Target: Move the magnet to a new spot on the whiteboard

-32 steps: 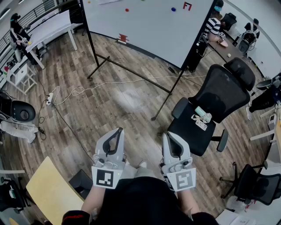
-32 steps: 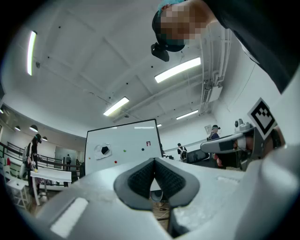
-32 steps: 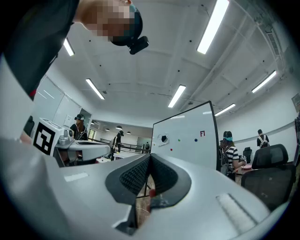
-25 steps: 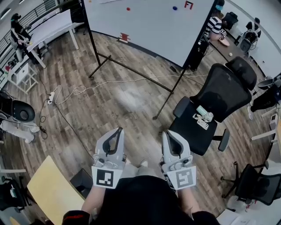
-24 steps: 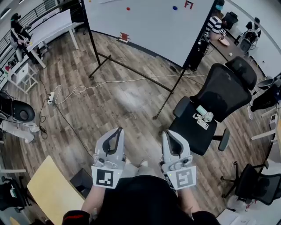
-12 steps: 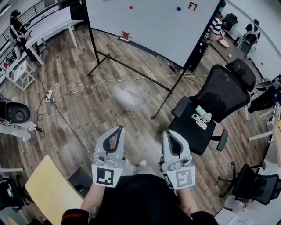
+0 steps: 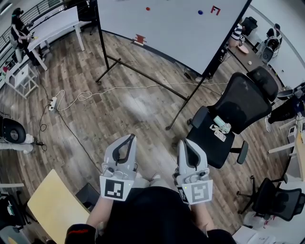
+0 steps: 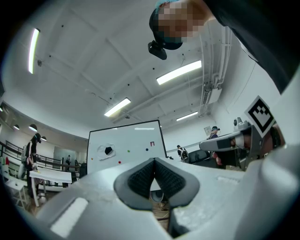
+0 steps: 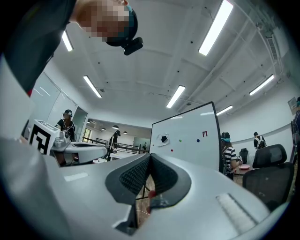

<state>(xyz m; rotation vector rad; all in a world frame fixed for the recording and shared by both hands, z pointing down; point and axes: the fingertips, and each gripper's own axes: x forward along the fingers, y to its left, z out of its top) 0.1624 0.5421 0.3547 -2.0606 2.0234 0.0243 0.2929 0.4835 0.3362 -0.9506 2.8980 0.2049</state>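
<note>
Head view, looking steeply down: a person stands on a wooden floor (image 7: 119,105) well short of a whiteboard (image 7: 176,28) on a black stand, holding both grippers out in front of the body. The left gripper (image 7: 129,137) is clenched with nothing in it; its own view shows the pads meeting at the tip. The right gripper (image 7: 184,143) is clenched and empty too.

The task's things are on the whiteboard, well apart from both grippers: a red magnet (image 7: 147,8) towards the whiteboard's left and a blue magnet (image 7: 200,12) further right, just left of a red mark (image 7: 215,10). Which magnet is meant cannot be told. A black office chair (image 7: 233,114) stands in front of the whiteboard's right leg.

Compared with the earlier head views, the magnets and the red mark sit a little further right in the picture, and more of the whiteboard's right edge shows. The grippers keep the same pose and the same closed jaws. This reads as an approach towards the whiteboard: no magnet has been touched, and a gripper would need to open before taking one
</note>
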